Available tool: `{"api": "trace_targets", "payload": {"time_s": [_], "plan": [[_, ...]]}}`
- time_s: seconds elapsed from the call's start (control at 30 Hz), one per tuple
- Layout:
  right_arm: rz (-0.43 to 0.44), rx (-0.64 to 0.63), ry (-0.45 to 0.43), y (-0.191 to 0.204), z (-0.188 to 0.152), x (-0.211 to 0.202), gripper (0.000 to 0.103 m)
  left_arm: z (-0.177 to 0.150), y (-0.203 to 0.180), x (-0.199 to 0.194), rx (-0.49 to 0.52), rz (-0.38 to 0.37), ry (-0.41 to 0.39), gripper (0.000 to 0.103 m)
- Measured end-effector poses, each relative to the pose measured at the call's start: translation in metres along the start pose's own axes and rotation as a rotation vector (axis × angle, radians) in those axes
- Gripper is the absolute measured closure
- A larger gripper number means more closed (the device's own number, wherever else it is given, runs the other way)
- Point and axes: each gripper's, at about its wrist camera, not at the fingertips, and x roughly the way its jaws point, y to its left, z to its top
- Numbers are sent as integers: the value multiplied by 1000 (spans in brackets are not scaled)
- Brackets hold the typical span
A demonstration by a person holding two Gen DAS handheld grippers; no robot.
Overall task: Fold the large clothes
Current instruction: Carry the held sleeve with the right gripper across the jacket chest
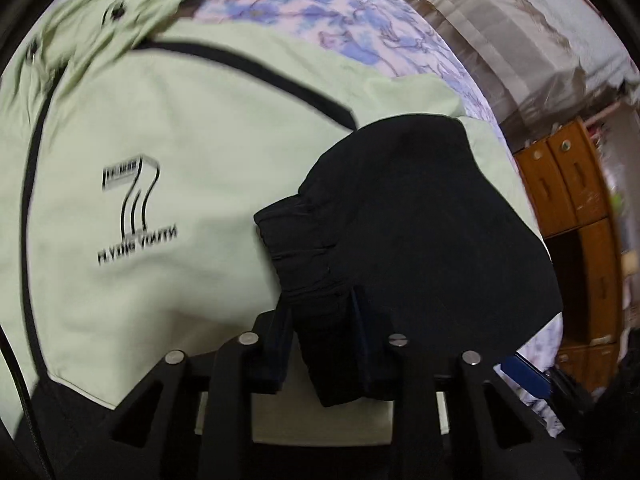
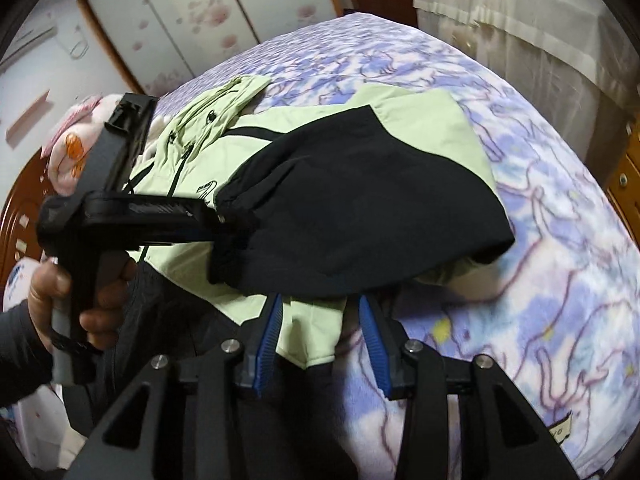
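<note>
Across the floral purple bedspread (image 2: 540, 200), the pale-green-and-black jacket (image 1: 180, 140) had one black sleeve (image 1: 420, 220) folded over; left gripper (image 1: 324, 320) clamped its cuff, right gripper (image 2: 320, 320) stood open; most folding remained.

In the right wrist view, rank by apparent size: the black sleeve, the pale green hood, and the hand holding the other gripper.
1. black sleeve, clearly largest.
2. and 3. pale green hood and hand: similar; hand is nearer, so unranked.
</note>
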Motion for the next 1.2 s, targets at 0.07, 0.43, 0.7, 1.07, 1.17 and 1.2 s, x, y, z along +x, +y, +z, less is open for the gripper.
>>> {"api": "trace_targets", "payload": {"time_s": [0.07,0.43,0.7,1.07,1.17,1.2], "plan": [[-3,5,-2,-1,1,-2,63,6,-16,-23,54,22,-76,83],[-36,28,-49,-18,3,-25,63,53,-13,-216,160,170,-506,97],[-47,27,-22,-21,2,-19,63,31,77,-237,38,342,-491,97],[-65,-75,41,7,23,8,63,-14,172,-201,-114,414,-398,97],[-69,-107,68,13,34,25,63,-18,190,-184,-128,408,-363,97],[-71,-112,84,14,37,32,63,-19,193,-180,-133,408,-353,97]]}}
